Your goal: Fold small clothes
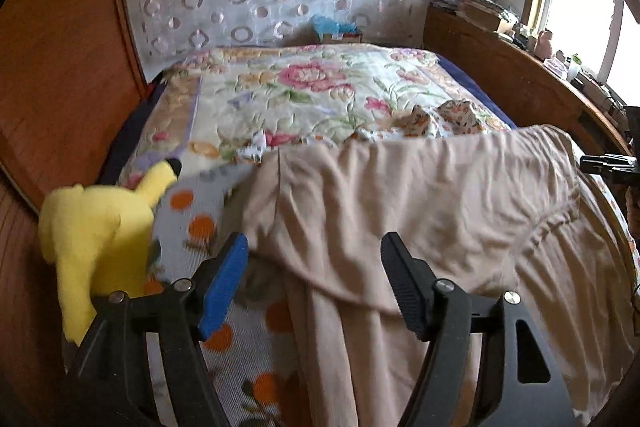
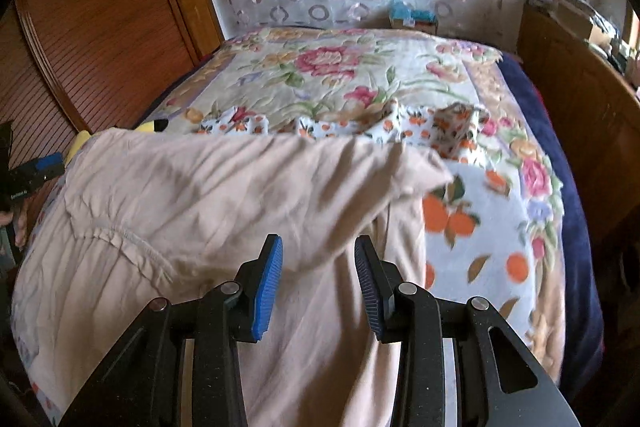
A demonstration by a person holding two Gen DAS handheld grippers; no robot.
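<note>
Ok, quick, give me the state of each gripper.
Left gripper: open, holding nothing, above the beige garment.
Right gripper: open, nothing between its fingers, above the same garment.

Left gripper [image 1: 314, 283], right gripper [image 2: 318, 285] apparently agape.

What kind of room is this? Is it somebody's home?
Most likely a lived-in bedroom: a bed with a floral quilt, a yellow plush toy at its edge, and a cluttered wooden shelf by a window. Beige trousers lie spread for folding.
</note>
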